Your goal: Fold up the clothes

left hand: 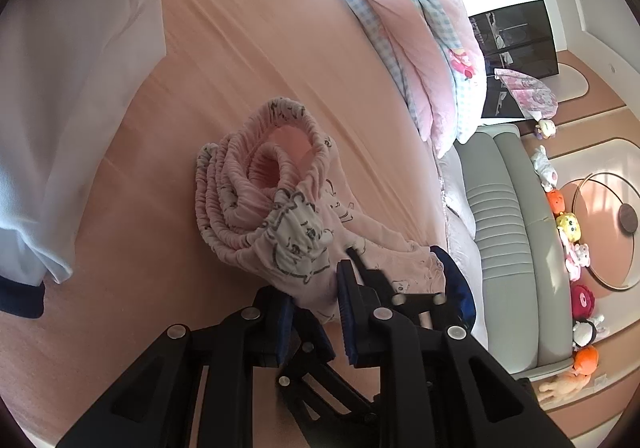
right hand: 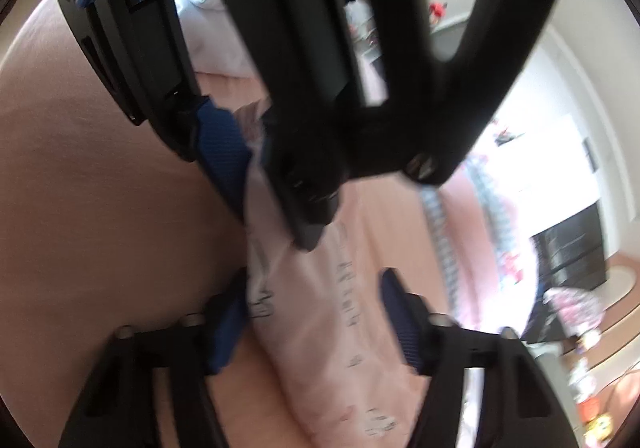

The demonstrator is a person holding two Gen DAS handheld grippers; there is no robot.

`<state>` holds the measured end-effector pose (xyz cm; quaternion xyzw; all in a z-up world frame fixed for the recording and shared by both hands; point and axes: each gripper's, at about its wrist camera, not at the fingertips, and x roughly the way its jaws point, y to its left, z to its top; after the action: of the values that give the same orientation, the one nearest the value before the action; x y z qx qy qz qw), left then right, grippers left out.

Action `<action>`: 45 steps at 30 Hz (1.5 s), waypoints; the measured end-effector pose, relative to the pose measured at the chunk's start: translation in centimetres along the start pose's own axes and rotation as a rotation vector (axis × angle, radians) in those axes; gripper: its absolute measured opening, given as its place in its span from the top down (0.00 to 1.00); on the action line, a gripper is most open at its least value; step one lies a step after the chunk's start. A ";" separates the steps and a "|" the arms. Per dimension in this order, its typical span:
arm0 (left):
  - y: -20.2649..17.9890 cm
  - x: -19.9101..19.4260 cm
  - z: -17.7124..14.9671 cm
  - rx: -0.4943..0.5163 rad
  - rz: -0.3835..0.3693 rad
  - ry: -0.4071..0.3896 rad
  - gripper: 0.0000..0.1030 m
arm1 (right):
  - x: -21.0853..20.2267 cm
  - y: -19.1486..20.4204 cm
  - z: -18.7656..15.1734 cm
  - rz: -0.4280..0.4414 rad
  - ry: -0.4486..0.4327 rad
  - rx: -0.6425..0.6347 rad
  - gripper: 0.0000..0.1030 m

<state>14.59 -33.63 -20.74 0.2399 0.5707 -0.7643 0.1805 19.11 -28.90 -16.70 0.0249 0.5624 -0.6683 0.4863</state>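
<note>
- The bed (left hand: 248,60), under its peach sheet, carries everything you are working on; one pink-and-gingham quilt (left hand: 412,28) is heaped along its far side, and one white garment with a dark cuff (left hand: 60,108) lies at the near left.
- The task's thing is one pair of pink printed trousers (left hand: 280,204), lying in the middle of the bed with the gathered waistband bunched up in loops and the legs running back toward your grippers. It is neither flat nor a tidy packet.
- Your left gripper (left hand: 316,308) has its jaws closed on a fold of the pink cloth near the leg end.
- Your right gripper (right hand: 312,324) has its jaws spread wide, straddling the leg of the trousers without pinching it (this view is blurred, so contact is hard to judge).
- My reading: you are mid-fold, gathering or repositioning the legs. The next move calls for a firm second hold on the fabric with the right jaws, level with the left, so the cloth travels as one layer.
- By count: two grippers, one pair of trousers, one white garment, one quilt.
</note>
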 end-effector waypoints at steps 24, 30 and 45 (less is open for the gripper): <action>-2.8 -0.1 -0.4 0.014 0.001 0.015 0.86 | -3.2 -3.0 -2.5 0.176 -0.021 0.499 0.93; -0.6 -0.3 -1.3 -0.131 0.045 0.057 0.19 | -2.8 -3.6 -3.9 0.287 0.006 0.631 0.93; 0.8 1.7 0.0 -0.217 0.069 -0.037 0.19 | -0.8 -6.8 -5.7 0.325 0.027 0.646 0.93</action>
<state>13.61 -33.91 -22.35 0.2242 0.6380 -0.6958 0.2419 12.01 -24.65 -13.40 0.2752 0.3174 -0.7250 0.5458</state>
